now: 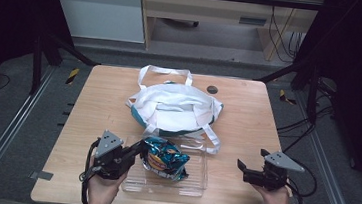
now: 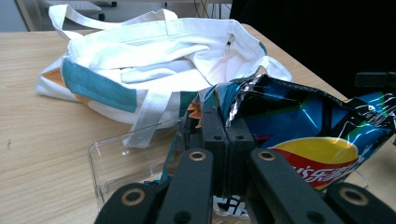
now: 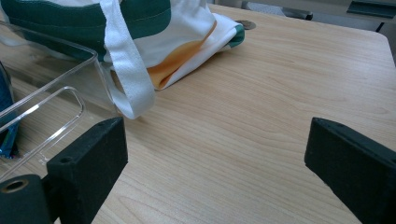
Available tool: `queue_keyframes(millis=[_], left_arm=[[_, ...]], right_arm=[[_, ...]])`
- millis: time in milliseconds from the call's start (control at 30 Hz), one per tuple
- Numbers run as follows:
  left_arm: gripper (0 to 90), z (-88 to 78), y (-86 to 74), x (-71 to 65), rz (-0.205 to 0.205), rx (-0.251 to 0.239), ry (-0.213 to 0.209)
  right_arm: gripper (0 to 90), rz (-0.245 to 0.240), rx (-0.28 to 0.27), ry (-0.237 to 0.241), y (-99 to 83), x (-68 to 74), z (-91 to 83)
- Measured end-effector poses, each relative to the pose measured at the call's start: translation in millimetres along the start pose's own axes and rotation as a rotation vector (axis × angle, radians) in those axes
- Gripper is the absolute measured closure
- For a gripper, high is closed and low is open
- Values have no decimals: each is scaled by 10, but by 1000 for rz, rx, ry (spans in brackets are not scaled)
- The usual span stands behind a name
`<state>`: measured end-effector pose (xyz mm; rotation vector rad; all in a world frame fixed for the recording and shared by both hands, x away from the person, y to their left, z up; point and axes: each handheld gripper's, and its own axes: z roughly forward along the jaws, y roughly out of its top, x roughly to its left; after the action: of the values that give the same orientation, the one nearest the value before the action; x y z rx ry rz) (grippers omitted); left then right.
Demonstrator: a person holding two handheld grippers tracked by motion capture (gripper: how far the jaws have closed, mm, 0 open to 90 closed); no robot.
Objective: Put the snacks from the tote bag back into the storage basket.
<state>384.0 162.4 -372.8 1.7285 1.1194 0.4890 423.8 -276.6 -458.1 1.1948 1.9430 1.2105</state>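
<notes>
Pinching the top edge of a crinkly blue foil snack bag [image 1: 165,159]: that's the left claw [image 1: 140,148], jaws pressed together on the foil. The left gripper view confirms it, both black jaws closed tight on the bag's torn-looking upper rim [image 2: 243,100], yellow and red logo visible lower down.

Bag sits inside a clear rectangular plastic tray [image 1: 196,186] at the near middle of the light wooden worktop [image 1: 104,99]. Bag is over the tray's left half; I can't tell whether it rests on the tray floor or hangs from the claw.

Right claw [image 1: 239,166] is spread wide, holding nothing, hovering over bare worktop just right of the tray. In the right gripper view wood grain shows between the two jaws, tray corner [image 3: 70,93] off to the left.

Behind the tray lies a white cloth tote bag with teal and orange panels [image 1: 173,106], slumped flat, mouth loosely open. One of its white straps [image 1: 211,135] drapes over the tray's far right corner; another loops toward the far edge.

A small dark round disc [image 1: 212,89] sits on the worktop just beyond the tote.
</notes>
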Motion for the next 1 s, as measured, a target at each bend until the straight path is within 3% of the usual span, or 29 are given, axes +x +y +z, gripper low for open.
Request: queue_keyframes(millis=[333, 633, 1000], left_arm=[[891, 103, 69, 18, -7, 4, 8], [888, 245, 142, 70, -36, -10, -4], [884, 431, 251, 62, -39, -23, 15]], right_arm=[[63, 2, 4, 0, -2, 1, 4], [63, 1, 7, 0, -7, 0, 10], [63, -1, 10, 1, -10, -3, 15]])
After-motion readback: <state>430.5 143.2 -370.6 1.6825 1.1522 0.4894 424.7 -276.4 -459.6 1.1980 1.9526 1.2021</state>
